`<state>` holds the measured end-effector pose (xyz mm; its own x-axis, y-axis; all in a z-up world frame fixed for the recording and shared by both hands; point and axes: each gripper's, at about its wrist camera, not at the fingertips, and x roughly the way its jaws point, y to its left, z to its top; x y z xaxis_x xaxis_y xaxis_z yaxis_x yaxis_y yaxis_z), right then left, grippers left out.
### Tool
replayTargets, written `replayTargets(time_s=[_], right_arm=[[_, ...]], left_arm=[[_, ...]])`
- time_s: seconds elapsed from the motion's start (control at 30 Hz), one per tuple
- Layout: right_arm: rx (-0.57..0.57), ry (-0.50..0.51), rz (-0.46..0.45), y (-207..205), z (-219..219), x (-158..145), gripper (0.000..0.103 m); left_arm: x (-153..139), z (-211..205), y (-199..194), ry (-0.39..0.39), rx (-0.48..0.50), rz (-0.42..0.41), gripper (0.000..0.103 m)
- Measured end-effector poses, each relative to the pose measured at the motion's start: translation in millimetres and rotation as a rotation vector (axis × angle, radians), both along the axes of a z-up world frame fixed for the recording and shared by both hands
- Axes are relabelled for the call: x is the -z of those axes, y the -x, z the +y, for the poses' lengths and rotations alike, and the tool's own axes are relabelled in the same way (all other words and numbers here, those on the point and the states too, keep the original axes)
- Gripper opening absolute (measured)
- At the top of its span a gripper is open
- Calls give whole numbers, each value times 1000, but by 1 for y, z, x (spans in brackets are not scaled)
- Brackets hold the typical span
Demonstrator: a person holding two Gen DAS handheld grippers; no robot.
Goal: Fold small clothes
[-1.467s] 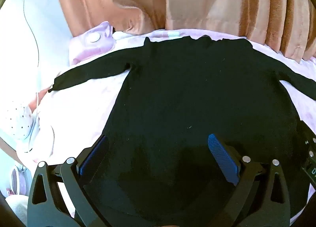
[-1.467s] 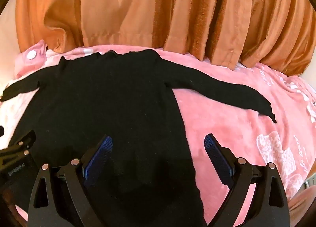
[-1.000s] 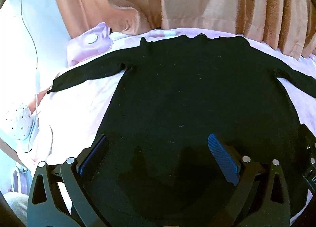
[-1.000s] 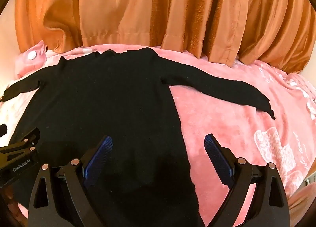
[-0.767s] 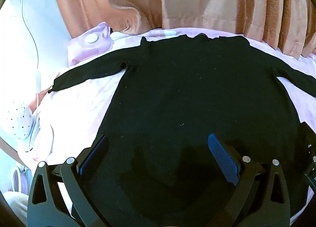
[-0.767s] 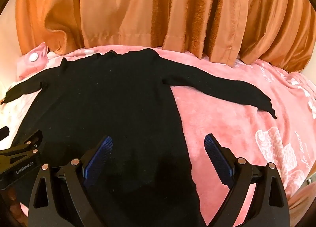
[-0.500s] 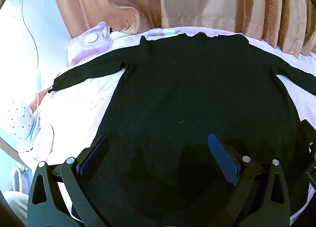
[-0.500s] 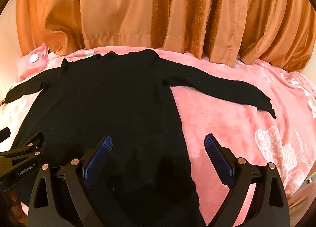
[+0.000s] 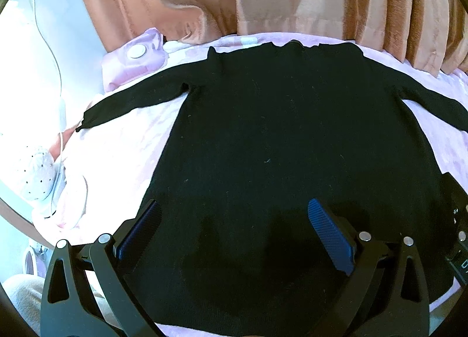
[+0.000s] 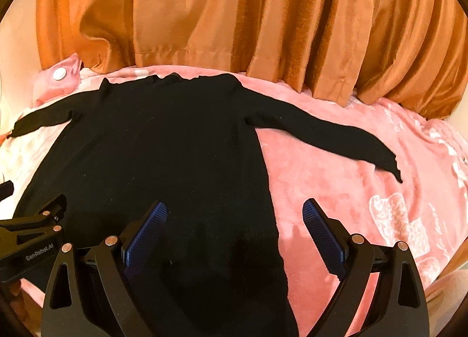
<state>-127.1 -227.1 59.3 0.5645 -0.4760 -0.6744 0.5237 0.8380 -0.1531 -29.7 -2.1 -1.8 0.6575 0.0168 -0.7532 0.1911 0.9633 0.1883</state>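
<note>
A black long-sleeved sweater [image 9: 278, 146] lies flat on a pink blanket [image 10: 336, 190], neck away from me, both sleeves spread out. It also shows in the right wrist view [image 10: 163, 143], with its right sleeve [image 10: 321, 135] stretched over the blanket. My left gripper [image 9: 234, 228] is open and empty above the sweater's lower left part. My right gripper [image 10: 234, 228] is open and empty above the sweater's lower right edge. The left gripper's body [image 10: 29, 237] shows at the left of the right wrist view.
Orange curtains [image 10: 248, 15] hang behind the bed. A pink pillow with a white button [image 9: 134, 58] lies at the far left corner. A white cable [image 9: 58, 108] and a white dotted object [image 9: 35, 179] lie past the left bed edge.
Both grippers have drawn back and risen slightly, so the sweater looks a little farther away. The sweater has not moved. Both grippers stay open.
</note>
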Motion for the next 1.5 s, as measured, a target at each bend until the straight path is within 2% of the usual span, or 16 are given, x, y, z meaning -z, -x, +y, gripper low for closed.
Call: replayTargets(time_s=[0.3, 0.6, 1.5], right_arm=[[-2, -18, 32, 16, 4, -1, 92], [5, -50, 70, 40, 12, 17, 92], [12, -57, 71, 42, 11, 20, 92]], left_arm=[[-2, 14, 5, 5, -24, 63, 98], [7, 18, 19, -2, -16, 100, 98], [13, 10, 24, -15, 0, 97, 98]])
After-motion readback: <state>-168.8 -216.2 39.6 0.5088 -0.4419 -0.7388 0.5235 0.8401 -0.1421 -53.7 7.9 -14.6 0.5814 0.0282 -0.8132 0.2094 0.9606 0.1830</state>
